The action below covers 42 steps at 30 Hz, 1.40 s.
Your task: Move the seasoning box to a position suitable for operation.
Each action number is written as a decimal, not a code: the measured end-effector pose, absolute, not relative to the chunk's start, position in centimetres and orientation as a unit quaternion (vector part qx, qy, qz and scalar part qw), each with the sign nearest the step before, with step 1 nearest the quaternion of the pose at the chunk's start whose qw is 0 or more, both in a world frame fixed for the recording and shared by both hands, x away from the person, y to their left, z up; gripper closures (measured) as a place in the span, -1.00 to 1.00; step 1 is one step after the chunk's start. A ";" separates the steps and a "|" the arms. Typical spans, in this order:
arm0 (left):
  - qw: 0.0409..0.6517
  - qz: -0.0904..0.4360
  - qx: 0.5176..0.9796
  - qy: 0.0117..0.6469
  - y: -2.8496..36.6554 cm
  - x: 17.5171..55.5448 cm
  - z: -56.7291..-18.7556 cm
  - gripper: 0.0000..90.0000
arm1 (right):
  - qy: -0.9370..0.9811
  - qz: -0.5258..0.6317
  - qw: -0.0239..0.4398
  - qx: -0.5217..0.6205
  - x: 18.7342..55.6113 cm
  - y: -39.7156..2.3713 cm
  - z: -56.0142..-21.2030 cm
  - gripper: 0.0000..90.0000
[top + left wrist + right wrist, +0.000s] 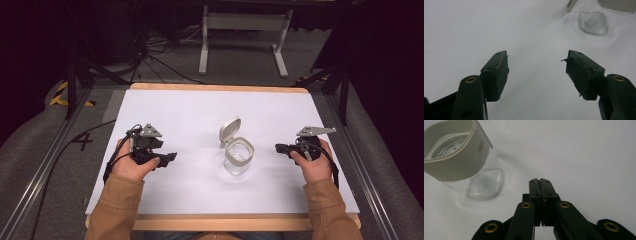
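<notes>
Clear glass jar (238, 159) with a beige collar and hinged lid (229, 131) flipped up is set mid-tabletop (190, 107), flanked near the front edge by the left hand-held gripper (169, 158), jaws spread wide and empty, and the right hand-held gripper (278, 148), jaws pressed together on nothing. Tipping or skidding of the light, smooth jar is judged likely if one pad strikes first. Bare surface is left all round, back edge well apart.

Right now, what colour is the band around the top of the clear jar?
Cream, off-white; the band wraps the clear jar's rim, clearest in the right gripper view.
</notes>
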<state>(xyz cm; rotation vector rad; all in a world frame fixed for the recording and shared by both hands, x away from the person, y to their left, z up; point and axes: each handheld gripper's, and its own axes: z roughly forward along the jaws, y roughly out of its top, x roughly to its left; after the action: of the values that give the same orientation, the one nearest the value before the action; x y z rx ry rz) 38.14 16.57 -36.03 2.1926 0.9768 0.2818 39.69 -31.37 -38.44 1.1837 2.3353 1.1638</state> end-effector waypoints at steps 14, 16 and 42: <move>0.365 0.112 0.845 0.374 16.4 37.7 -35.8 -0.23 | 0.813 0.408 0.131 0.393 40.0 -31.0 -38.7 0.99; 0.365 0.108 0.847 0.371 16.4 37.4 -35.6 -0.23 | 0.817 0.412 0.124 0.383 40.2 -30.7 -38.9 0.99; 0.370 0.111 0.845 0.370 17.2 35.9 -35.2 -0.24 | 0.856 0.409 0.080 0.306 42.3 -26.9 -41.4 0.98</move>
<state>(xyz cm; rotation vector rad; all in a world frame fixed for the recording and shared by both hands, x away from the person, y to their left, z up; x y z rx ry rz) 35.95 17.16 -35.15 2.1674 0.9494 0.2835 42.34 -26.95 -41.36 0.9149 2.5612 1.2234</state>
